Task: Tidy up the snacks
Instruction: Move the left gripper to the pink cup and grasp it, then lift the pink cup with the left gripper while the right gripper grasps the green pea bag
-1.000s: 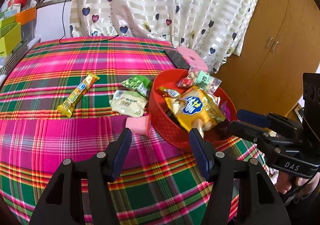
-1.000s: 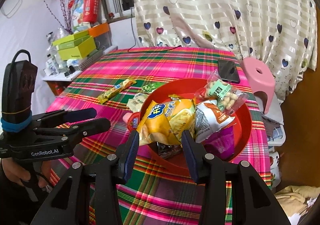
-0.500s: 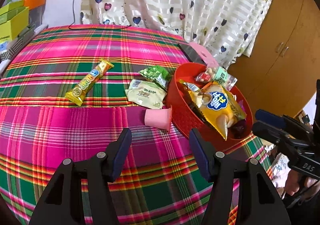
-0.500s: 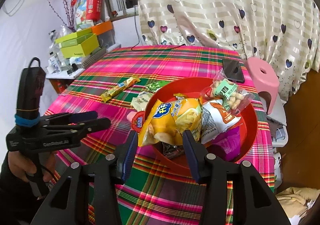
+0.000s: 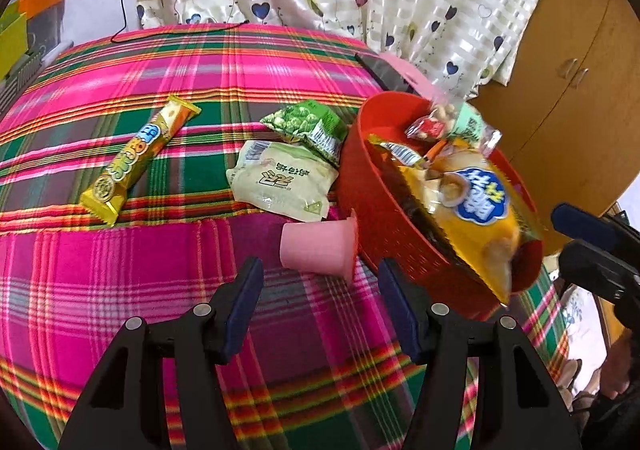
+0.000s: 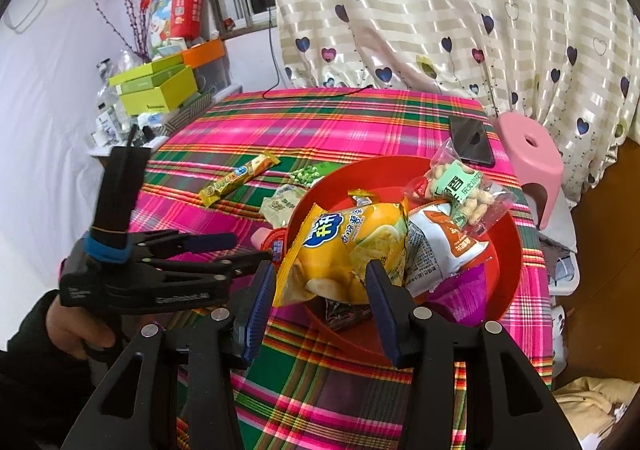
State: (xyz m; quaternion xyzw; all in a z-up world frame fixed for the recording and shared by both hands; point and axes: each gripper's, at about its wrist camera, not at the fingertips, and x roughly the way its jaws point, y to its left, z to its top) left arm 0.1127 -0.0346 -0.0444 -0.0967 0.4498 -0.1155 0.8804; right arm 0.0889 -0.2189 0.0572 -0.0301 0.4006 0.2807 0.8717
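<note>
A red basket (image 5: 384,226) (image 6: 506,250) on the plaid table holds several snack bags, with a yellow chip bag (image 5: 476,222) (image 6: 352,242) on top. A pink cup (image 5: 318,248) lies on its side against the basket's left wall. A pale green packet (image 5: 280,180), a green pea bag (image 5: 306,124) and a yellow bar (image 5: 136,158) lie left of the basket. My left gripper (image 5: 320,302) is open and empty, just in front of the pink cup. My right gripper (image 6: 320,302) is open and empty, hovering at the chip bag's near edge.
A black phone (image 6: 470,140) lies at the table's far right edge. A pink stool (image 6: 532,166) stands beyond it. Green boxes (image 6: 158,88) and clutter sit on a shelf at the far left. A curtain hangs behind; a wooden cabinet (image 5: 576,62) stands right.
My left gripper has swung left and forward, from facing the basket to facing the pink cup. My right gripper has barely moved and stays over the basket.
</note>
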